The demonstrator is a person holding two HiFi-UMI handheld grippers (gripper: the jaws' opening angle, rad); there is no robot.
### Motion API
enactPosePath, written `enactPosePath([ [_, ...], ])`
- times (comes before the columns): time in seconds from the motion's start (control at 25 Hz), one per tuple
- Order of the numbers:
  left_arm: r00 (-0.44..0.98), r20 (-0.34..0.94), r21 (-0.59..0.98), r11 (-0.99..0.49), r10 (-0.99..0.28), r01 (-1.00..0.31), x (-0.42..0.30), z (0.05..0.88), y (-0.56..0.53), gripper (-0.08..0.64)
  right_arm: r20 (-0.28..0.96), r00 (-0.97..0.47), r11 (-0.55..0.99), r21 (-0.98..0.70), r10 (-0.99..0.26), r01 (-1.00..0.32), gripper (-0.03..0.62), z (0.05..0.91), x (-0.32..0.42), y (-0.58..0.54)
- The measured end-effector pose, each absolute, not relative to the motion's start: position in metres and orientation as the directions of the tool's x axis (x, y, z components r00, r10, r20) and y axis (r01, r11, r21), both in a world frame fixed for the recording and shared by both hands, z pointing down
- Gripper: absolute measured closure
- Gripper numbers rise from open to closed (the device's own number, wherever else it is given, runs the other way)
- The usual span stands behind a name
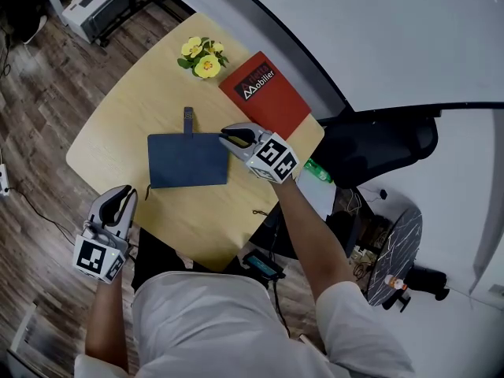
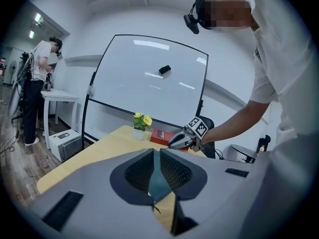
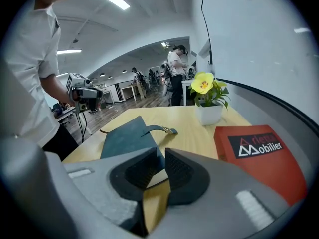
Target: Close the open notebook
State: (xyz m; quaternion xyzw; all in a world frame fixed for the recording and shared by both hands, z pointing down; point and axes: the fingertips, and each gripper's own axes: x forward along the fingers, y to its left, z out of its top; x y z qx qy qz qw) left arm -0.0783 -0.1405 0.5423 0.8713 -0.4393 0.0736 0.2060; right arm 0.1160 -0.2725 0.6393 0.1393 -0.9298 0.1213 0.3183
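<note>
Blue notebook (image 1: 187,160) x1, red book (image 1: 264,93) x1, plant (image 1: 203,57) x1; left tool (image 1: 122,198) & right tool (image 1: 227,136) both closed.

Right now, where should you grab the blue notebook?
Probably the notebook by its right edge, coming in low from the right. It lies flat, so only a thin edge offers a pinch, and that edge sits nearest the right gripper, whose shut jaws must open first.

Your notebook (image 1: 187,161) lies closed and flat in the middle of the counter (image 1: 118,124), dark blue cover up. Its strap (image 1: 188,120) is unfastened and sticks out past the far edge.
</note>
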Motion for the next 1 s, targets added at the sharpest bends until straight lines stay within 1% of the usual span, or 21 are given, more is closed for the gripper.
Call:
enactPosePath([
  [0.28,0.614,0.306,0.345,-0.517,-0.727,-0.784,-0.075,0.547,-0.148,0.512,0.678,-0.712,0.921,-0.135,-0.184,-0.366,0.546,0.665,0.116,-0.277],
  [0.64,0.617,0.316,0.34,-0.521,-0.721,-0.783,-0.066,0.55,-0.149,0.512,0.71,-0.678,0.926,-0.101,-0.189,-0.365,0.541,0.675,0.116,-0.279],
  [0.76,0.621,0.309,0.329,-0.531,-0.721,-0.781,-0.059,0.544,-0.147,0.512,0.7,-0.683,0.913,-0.112,-0.208,-0.393,0.54,0.671,0.119,-0.279],
  [0.92,0.614,0.288,0.302,-0.538,-0.735,-0.787,-0.052,0.526,-0.148,0.512,0.647,-0.704,0.869,-0.128,-0.293,-0.478,0.54,0.647,0.128,-0.286],
  [1.0,0.602,0.272,0.282,-0.536,-0.751,-0.796,-0.049,0.514,-0.149,0.512,0.61,-0.723,0.855,-0.138,-0.325,-0.501,0.54,0.629,0.135,-0.288],
])
